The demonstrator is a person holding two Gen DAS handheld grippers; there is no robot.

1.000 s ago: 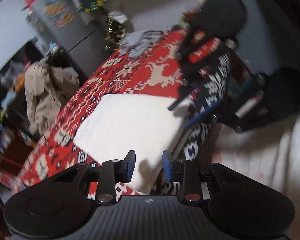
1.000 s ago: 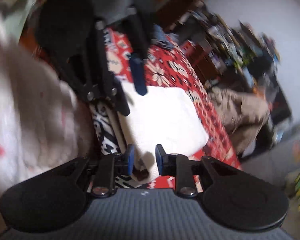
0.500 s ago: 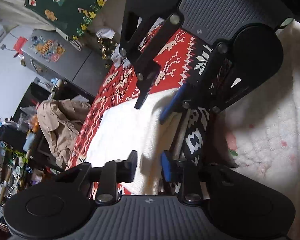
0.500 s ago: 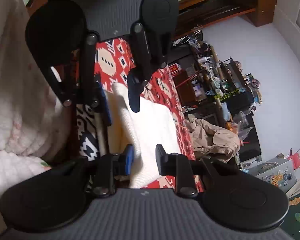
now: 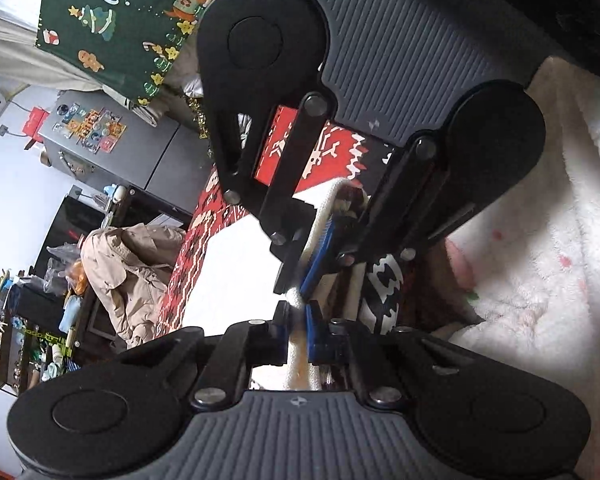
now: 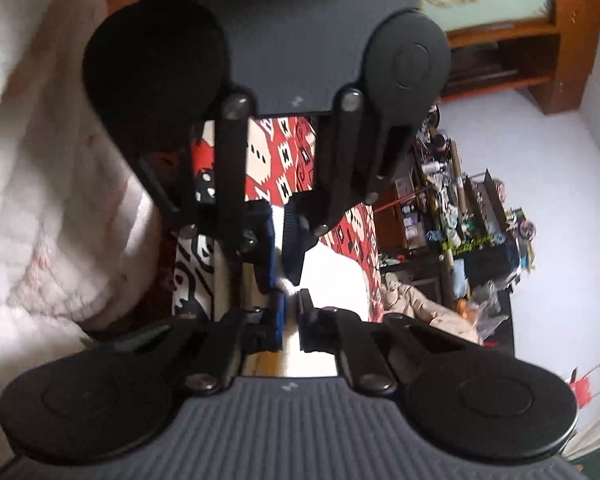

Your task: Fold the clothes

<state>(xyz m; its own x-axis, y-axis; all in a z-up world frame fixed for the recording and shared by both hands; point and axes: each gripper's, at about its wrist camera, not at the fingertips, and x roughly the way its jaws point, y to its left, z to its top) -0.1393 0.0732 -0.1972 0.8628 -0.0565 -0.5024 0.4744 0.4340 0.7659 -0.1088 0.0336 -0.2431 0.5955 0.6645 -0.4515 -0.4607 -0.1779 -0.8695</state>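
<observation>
A white knitted garment [image 5: 236, 280] [image 6: 332, 276] lies folded on a red patterned cover [image 5: 280, 152] [image 6: 284, 152]. The two grippers face each other at its near edge, almost tip to tip. In the left wrist view my left gripper [image 5: 297, 316] has its jaws closing, with a fold of the white knit pinched between the blue pads. My right gripper [image 5: 296, 280] comes in from above, also clamped on that edge. In the right wrist view my right gripper [image 6: 291, 308] is closing on the white cloth, and the left gripper [image 6: 282, 256] points back at it.
A fluffy white blanket [image 5: 540, 260] [image 6: 40, 220] lies beside the cover's black-and-white border [image 5: 384, 280]. A beige coat [image 5: 128, 268] [image 6: 420, 304] hangs past the far edge. A grey fridge [image 5: 100, 148], a green Christmas banner [image 5: 120, 20] and cluttered shelves [image 6: 468, 220] stand beyond.
Both grippers rolled and sank toward the garment's near edge and drew close together. Their jaws, apart around the cloth before, have closed on it.
</observation>
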